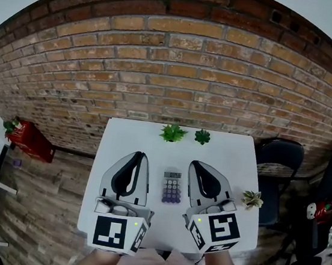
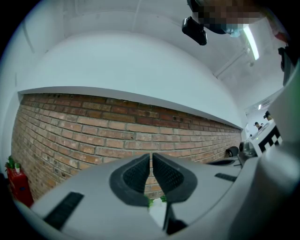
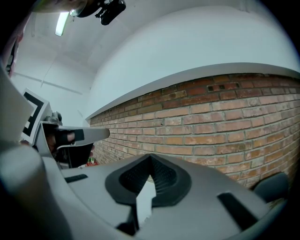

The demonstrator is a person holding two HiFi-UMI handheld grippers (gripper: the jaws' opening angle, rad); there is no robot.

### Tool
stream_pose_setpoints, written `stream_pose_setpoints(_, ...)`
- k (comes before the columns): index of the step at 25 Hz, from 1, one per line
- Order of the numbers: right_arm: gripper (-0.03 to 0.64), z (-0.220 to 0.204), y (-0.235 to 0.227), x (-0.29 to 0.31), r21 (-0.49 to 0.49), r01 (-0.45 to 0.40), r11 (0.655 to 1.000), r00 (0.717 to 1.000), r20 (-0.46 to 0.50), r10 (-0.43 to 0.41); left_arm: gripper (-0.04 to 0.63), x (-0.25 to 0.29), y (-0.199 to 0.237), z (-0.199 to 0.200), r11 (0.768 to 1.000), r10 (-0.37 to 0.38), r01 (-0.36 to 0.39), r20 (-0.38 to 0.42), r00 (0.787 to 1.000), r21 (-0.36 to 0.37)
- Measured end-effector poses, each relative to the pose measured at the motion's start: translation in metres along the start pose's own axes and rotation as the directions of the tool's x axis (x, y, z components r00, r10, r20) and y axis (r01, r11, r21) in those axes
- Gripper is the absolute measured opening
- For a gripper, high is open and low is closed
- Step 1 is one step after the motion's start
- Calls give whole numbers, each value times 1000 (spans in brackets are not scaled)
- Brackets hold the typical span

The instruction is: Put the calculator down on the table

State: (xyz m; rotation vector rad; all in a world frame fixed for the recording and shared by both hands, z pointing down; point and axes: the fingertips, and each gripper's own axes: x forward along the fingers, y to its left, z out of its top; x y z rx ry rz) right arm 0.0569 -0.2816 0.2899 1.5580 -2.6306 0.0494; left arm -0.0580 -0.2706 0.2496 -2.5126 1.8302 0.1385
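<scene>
Both the left gripper point(image 1: 139, 155) and right gripper point(image 1: 196, 164) have their fingers point(image 2: 136, 176) pressed together, holding nothing. The calculator point(image 1: 171, 187) lies flat on the bench point(image 1: 235, 162) between them, touching neither, so the job looks done.

Open tabletop point(image 1: 130, 139) beyond calculator point(image 1: 171, 187), plants point(image 1: 172, 133) at far edge

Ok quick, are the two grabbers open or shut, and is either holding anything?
Left gripper: closed, holding nothing.
Right gripper: closed, holding nothing. The calculator lies on the table between them.
</scene>
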Motion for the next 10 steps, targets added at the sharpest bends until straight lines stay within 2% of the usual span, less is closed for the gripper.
stream_pose_setpoints(10,-3,-2,1,4,-1,-16,1000,1000,-1,16,26,2,-2,-5,1000,-1,1,-11,1000,7)
